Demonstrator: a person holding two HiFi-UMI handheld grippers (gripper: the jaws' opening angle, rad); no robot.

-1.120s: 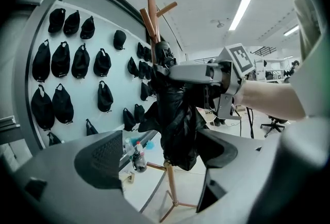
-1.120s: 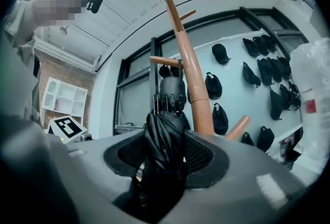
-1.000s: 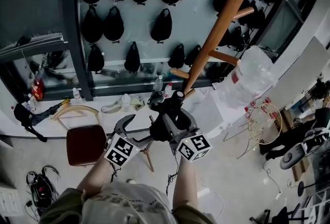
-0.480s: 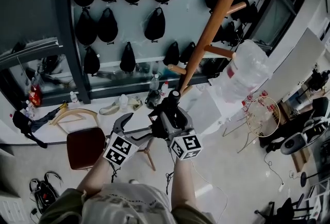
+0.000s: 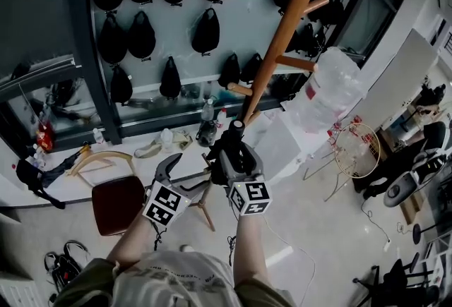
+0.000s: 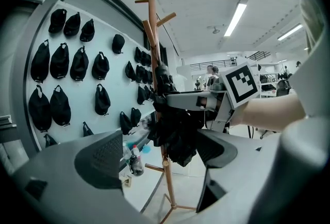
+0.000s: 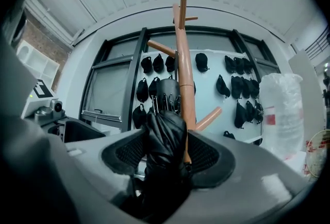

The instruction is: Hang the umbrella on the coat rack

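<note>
- Right hand-held gripper [image 7: 166,156] is pinching the folded black umbrella [image 7: 164,133] between its pads. The jaws have just been easing apart, and the fabric is filling the gap between them.
- The umbrella is poking up out of the jaws, with its ribbed end showing just left of the coat rack [image 5: 282,30] pole in the right gripper view. I cannot tell whether it is touching the pole.
- The umbrella is hanging on no peg; the right hand-held gripper is carrying all of it.
- A low peg [image 7: 209,117] is sticking out right of the pole, just beyond the umbrella's end.
- Left hand-held gripper [image 6: 157,153] is sitting with its jaws spread wide and nothing pinched. Umbrella and right hand-held gripper are showing past its tips, in front of the rack.
- In the head view the two hand-held grippers are sitting close together, left one at the left. Both are reaching toward the foot of the rack.
- The rack is standing on the pale floor [image 5: 318,228], its pole slanting up to the right in the head view.
- Rows of black bags [image 5: 141,34] are hanging on the far wall behind the rack.
- A chair [image 5: 116,203] with a dark red seat is standing on the near left.
- A clear sack [image 5: 328,94] is sitting to the right of the pole.
- Bottles [image 5: 207,111] are standing along the far wall's base, just left of the pole.
</note>
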